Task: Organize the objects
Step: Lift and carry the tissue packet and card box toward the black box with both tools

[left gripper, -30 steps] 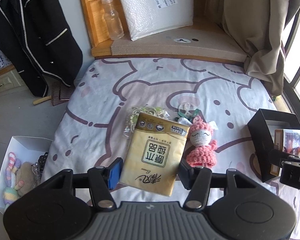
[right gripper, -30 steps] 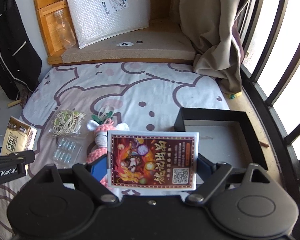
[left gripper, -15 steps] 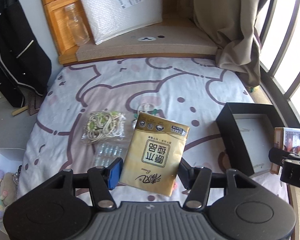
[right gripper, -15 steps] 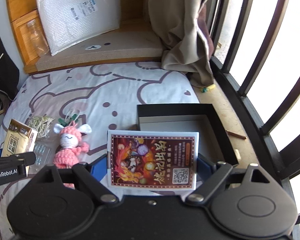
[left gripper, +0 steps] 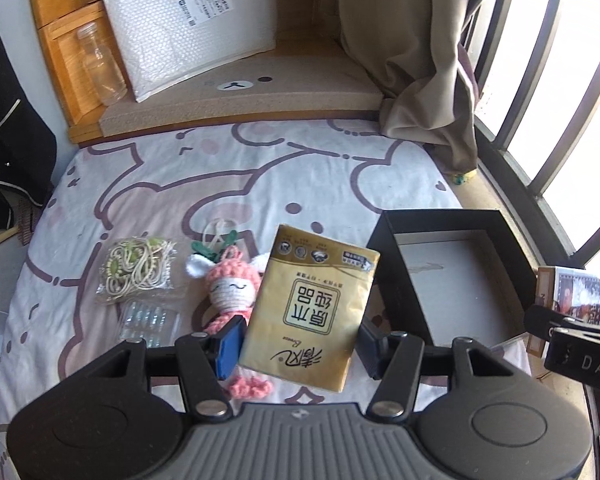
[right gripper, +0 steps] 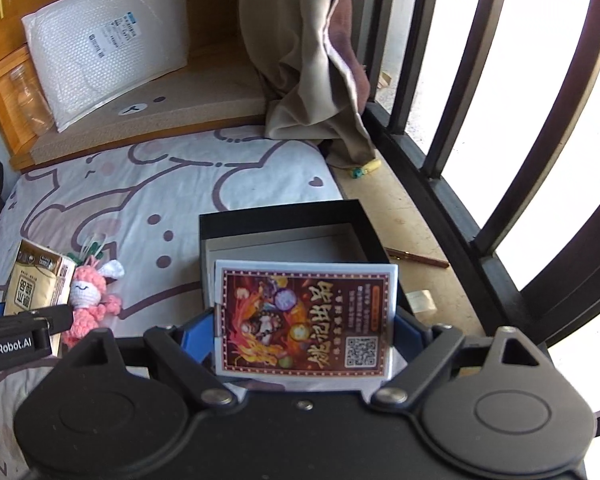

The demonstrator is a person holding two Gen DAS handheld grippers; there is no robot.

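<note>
- On the bed (left gripper: 260, 168), at far left, lie a bag of cords (left gripper: 138, 268) and a clear blister pack (left gripper: 148, 320), with a pink doll (left gripper: 232, 292) just beside them.
- The left tongs (left gripper: 300, 340) are clamped on a gold tissue pack (left gripper: 314, 308), held in the air above the doll's edge.
- To the right sits an open black box (left gripper: 388, 276), empty inside, at the bed's edge near the window bars.
- The right tongs (right gripper: 304, 332) stand wide, gripping a flat card box (right gripper: 306, 320) by its two sides, right in front of the black box (right gripper: 280, 216).
- Change: a second ago the black box sat off to the side in both views; now it lies nearer and more central, so both hands have swung toward it. Judged from this, both items are about to go in.
- Left view only: the cords and blister pack, still to be sorted.
- Right view only: the card box's printed face, and a thin stick (right gripper: 416, 258) on the floor past the box.
</note>
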